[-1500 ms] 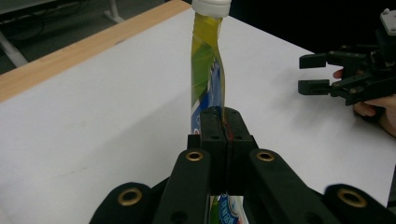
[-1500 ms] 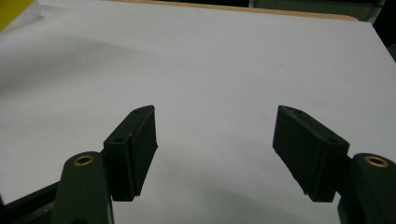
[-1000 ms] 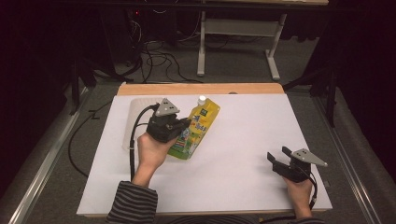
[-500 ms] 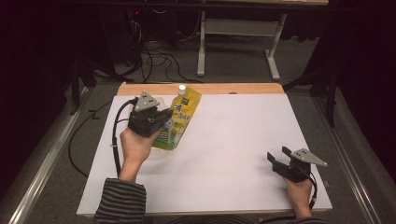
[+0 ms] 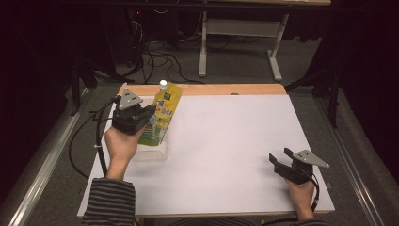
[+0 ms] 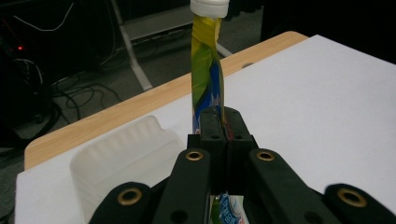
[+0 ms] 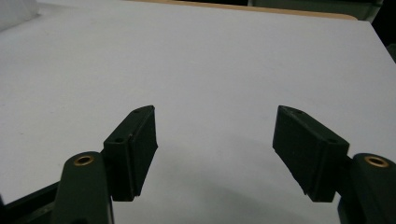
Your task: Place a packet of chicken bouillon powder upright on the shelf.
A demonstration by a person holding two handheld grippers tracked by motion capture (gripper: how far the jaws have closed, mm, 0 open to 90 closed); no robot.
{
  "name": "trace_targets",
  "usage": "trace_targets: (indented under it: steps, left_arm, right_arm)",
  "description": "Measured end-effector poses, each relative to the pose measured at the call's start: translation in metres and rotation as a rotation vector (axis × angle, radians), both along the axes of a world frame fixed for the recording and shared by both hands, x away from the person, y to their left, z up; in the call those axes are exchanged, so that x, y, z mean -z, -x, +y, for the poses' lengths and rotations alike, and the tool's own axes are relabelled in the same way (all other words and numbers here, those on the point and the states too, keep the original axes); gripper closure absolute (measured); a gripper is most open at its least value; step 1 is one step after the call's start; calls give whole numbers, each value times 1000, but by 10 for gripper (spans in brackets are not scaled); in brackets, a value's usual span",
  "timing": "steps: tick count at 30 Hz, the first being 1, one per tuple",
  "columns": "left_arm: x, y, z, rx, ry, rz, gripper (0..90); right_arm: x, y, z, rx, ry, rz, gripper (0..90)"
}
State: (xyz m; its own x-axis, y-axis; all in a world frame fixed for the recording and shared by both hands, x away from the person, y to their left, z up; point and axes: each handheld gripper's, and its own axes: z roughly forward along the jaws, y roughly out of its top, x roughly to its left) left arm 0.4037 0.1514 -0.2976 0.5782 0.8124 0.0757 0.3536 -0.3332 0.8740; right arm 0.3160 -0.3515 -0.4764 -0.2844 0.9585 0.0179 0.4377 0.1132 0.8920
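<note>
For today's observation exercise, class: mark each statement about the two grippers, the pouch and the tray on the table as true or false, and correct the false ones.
1. The left gripper is shut on the yellow-green plastic drink pouch with a white cap. True.
2. The right gripper holds a pouch. False: its jaws stand open with nothing between them.
3. The pouch lies flat inside the translucent white plastic tray. False: it is held upright, cap on top.
4. A white sheet covers most of the wooden table. True.
5. The pouch's cap is red. False: it is white.
</note>
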Motion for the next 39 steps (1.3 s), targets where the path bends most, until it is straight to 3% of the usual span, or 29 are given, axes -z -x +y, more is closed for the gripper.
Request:
trace_targets:
  steps: [8,16,22,29,32,37,39]
  left_arm:
    - [19,-12,2,-18,-39,13,895]
    - [33,-23,0,-4,-34,16,895]
    - [39,-26,-4,12,-47,-5,892]
    - [46,-22,6,26,-72,39,879]
    - [48,-21,16,20,-42,57,875]
    - [45,-20,21,29,-44,94,866]
    - [44,-21,23,31,-36,127,863]
  right_arm:
    - [0,0,0,2,0,2,311]
    - [0,-1,1,1,3,11,311]
    - [0,-1,0,2,1,10,310]
    - [0,-1,1,-2,3,13,311]
    - [0,-1,1,0,4,14,311]
    - [0,-1,1,-2,9,15,311]
    - [0,-1,1,-2,11,14,311]
